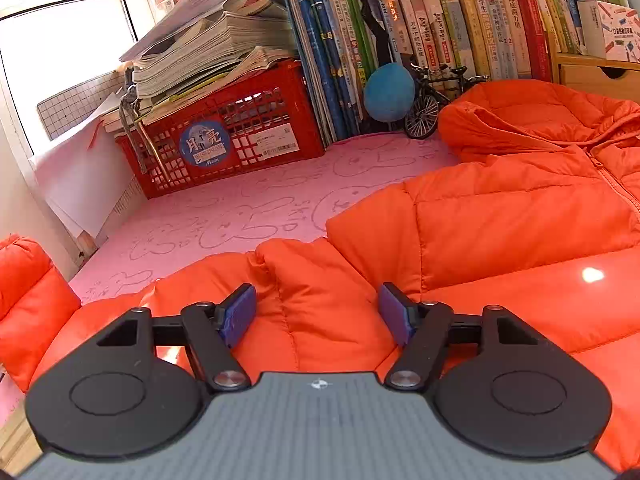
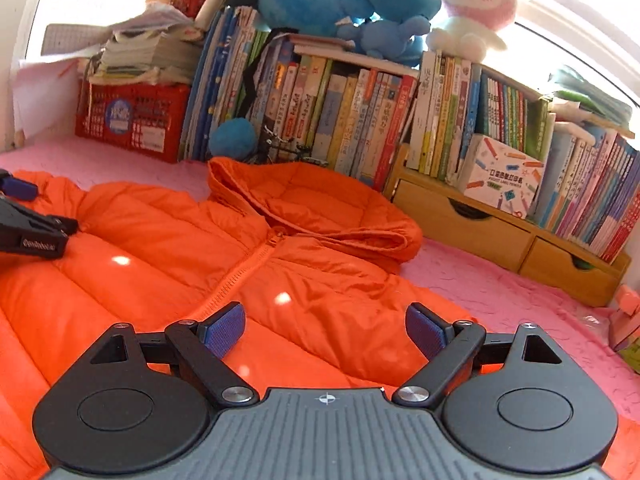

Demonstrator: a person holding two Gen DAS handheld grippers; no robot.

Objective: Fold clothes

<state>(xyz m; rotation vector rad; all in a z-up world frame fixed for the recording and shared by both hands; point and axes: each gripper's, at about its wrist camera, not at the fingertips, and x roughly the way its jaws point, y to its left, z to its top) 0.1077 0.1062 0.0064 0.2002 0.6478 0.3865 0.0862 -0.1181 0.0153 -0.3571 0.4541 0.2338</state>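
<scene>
An orange hooded puffer jacket (image 2: 168, 240) lies zipped and front up on the pink mat (image 2: 500, 292), its hood (image 2: 320, 204) toward the bookshelf. In the left wrist view the jacket (image 1: 500, 240) fills the right side and its left sleeve (image 1: 312, 300) runs under my left gripper (image 1: 318, 312), which is open over the sleeve with nothing between its blue pads. My right gripper (image 2: 325, 334) is open and empty above the jacket's right front, near the zipper. The left gripper also shows at the far left of the right wrist view (image 2: 24, 216).
A red plastic crate (image 1: 224, 136) with stacked papers stands at the back left. Books (image 1: 440, 32), a small model bicycle (image 1: 430, 106) and a blue ball (image 1: 388, 92) line the back. A wooden drawer unit (image 2: 500, 232) stands at the back right. Plush toys (image 2: 360, 0) sit on top.
</scene>
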